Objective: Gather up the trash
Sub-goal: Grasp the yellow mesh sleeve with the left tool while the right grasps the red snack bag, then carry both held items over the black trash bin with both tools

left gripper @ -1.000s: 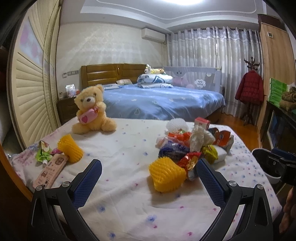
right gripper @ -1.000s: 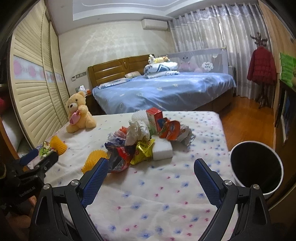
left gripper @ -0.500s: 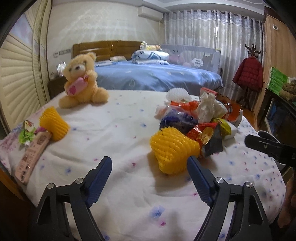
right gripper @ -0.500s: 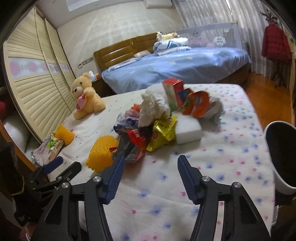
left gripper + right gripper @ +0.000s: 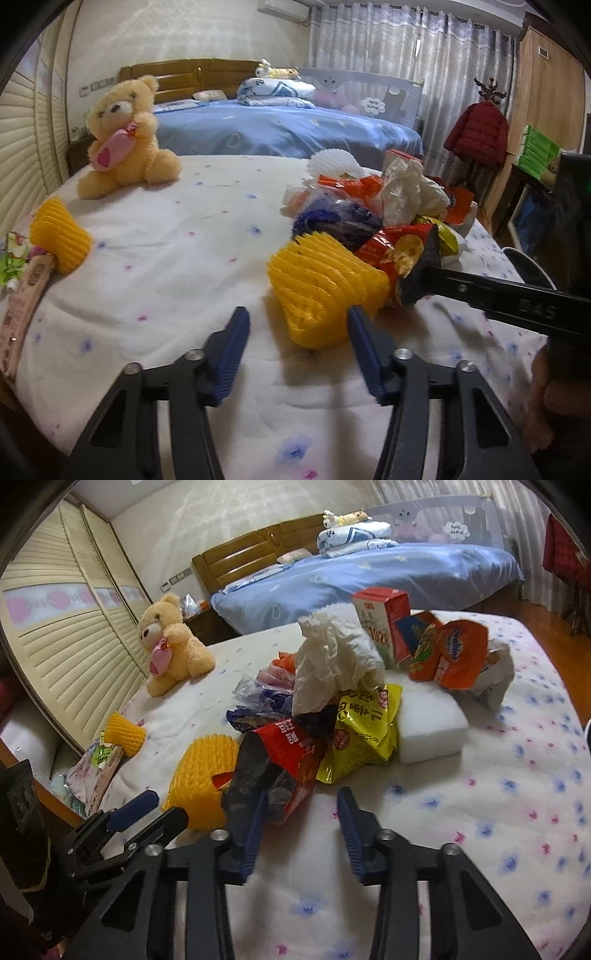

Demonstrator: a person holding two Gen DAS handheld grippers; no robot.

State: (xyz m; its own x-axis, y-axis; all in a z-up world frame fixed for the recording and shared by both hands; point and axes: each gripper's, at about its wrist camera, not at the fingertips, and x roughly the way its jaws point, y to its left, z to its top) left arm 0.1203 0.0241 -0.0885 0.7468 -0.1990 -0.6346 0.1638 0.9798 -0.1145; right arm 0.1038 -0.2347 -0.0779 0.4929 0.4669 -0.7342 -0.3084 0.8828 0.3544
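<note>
A heap of trash lies on the white flowered bedspread (image 5: 177, 258): a yellow foam net (image 5: 321, 288) (image 5: 201, 779), a red snack wrapper (image 5: 291, 749) (image 5: 395, 251), a yellow wrapper (image 5: 365, 727), crumpled white plastic (image 5: 332, 668) and a red carton (image 5: 382, 620). My left gripper (image 5: 297, 328) (image 5: 155, 816) is closing, with the net's near end between its jaws beside the right finger and the left pad clear of it. My right gripper (image 5: 301, 805) (image 5: 417, 291) is closing too. The red wrapper's lower end sits by its left finger, not pinched.
A teddy bear (image 5: 125, 136) sits at the far left of the bedspread. A second yellow net (image 5: 59, 236) and a pink packet (image 5: 26, 295) lie near the left edge. A white foam block (image 5: 428, 727) rests behind the heap. A bin rim (image 5: 528, 262) shows at right.
Both grippers have come down and forward to the heap and their jaws have narrowed. The left now straddles the yellow net's end; the right has reached the red wrapper.
</note>
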